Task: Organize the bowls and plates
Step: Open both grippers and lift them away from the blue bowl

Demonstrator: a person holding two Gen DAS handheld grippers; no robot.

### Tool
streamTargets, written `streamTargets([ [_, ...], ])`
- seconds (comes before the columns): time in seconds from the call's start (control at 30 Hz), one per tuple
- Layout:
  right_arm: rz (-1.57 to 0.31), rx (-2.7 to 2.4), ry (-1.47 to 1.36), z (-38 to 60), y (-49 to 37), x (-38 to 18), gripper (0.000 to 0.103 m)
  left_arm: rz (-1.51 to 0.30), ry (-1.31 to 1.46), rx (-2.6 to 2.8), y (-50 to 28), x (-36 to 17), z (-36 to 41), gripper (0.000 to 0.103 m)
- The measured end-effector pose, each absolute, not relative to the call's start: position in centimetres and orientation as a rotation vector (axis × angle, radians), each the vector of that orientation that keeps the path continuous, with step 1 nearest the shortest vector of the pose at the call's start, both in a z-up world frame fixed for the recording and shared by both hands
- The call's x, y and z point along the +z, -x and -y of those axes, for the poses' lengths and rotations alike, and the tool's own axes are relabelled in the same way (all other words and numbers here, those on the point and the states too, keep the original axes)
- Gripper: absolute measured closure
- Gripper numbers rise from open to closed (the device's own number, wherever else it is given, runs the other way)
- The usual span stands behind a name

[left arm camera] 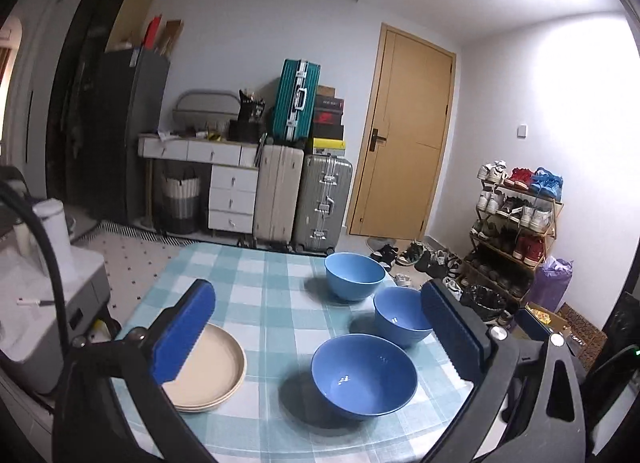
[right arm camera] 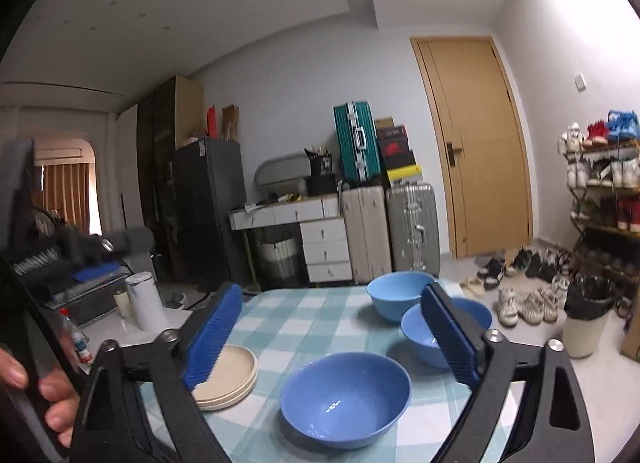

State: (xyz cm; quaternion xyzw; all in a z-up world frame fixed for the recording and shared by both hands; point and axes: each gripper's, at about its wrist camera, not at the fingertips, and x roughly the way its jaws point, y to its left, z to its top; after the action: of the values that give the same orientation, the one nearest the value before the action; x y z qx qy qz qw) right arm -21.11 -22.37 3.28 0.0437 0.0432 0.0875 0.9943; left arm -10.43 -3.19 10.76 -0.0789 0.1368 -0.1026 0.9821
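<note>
bowls: three blue bowls sit apart on the checked table, cream plates stacked at its left. left gripper and right gripper hover above, jaws apart, empty. judged between steps; next, nest the bowls.

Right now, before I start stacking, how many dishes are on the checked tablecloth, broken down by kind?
Round blue bowls: 3, standing apart: near, middle, far.
Round beige plates: 2, by the rims showing, in one stack; it could hide more.
Total: 5 dishes on the teal-and-white checked tablecloth.
</note>
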Motion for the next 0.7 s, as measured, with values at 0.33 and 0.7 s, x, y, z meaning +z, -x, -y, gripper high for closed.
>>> streamTargets([
  [0.33,-0.03,0.09,-0.049,20.8,20.4,0.4,0.001,-0.005,0.174,-0.133,10.3,7.8,2.0,0.0],
  [0.7,-0.083,0.056,-0.124,21.8,17.5,-1.9,0.001,0.017,0.263,-0.138,6.8,4.3,1.7,0.0],
])
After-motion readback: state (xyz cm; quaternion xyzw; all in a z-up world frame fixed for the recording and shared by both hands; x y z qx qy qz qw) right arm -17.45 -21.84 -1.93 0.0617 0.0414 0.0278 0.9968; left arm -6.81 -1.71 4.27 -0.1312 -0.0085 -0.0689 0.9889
